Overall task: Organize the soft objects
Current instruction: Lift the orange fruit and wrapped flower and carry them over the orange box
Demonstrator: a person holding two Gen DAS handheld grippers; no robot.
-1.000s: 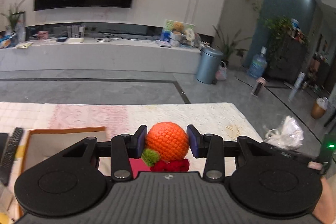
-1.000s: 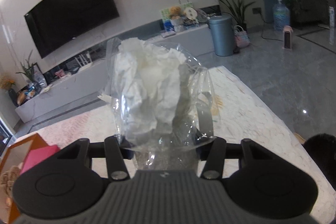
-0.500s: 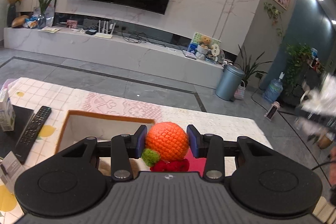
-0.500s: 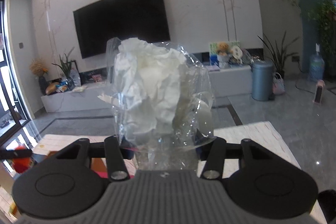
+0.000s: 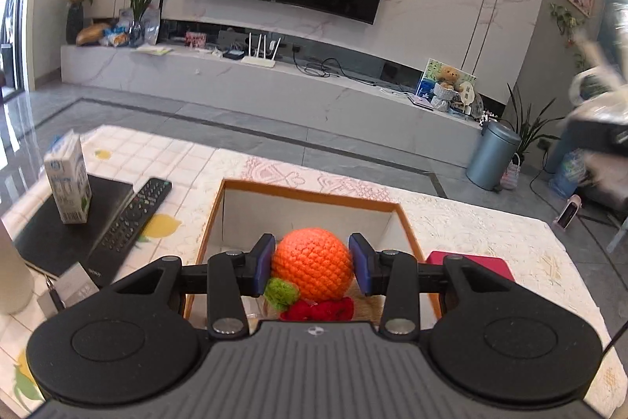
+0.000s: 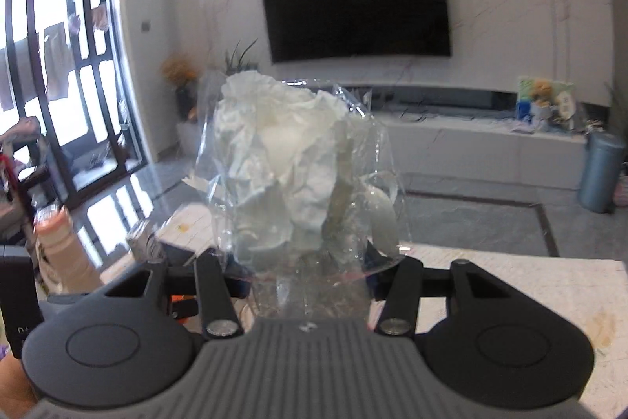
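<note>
The left gripper (image 5: pixel 312 268) pinches a crocheted orange (image 5: pixel 312 269) above the open box (image 5: pixel 314 197) on the table (image 5: pixel 490 234); the right gripper (image 6: pixel 310 281) seems clamped on a clear bag of crumpled tissue (image 6: pixel 290 163), its pads hidden, held aloft

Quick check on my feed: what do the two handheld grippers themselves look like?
Both look alike: a dark grey ribbed body with a small white logo, two round black discs at the sides, black linkage bars with silver pivot screws. The left gripper has blue-purple pads. The right gripper shows orange behind its left linkage; its pads are hidden.
</note>
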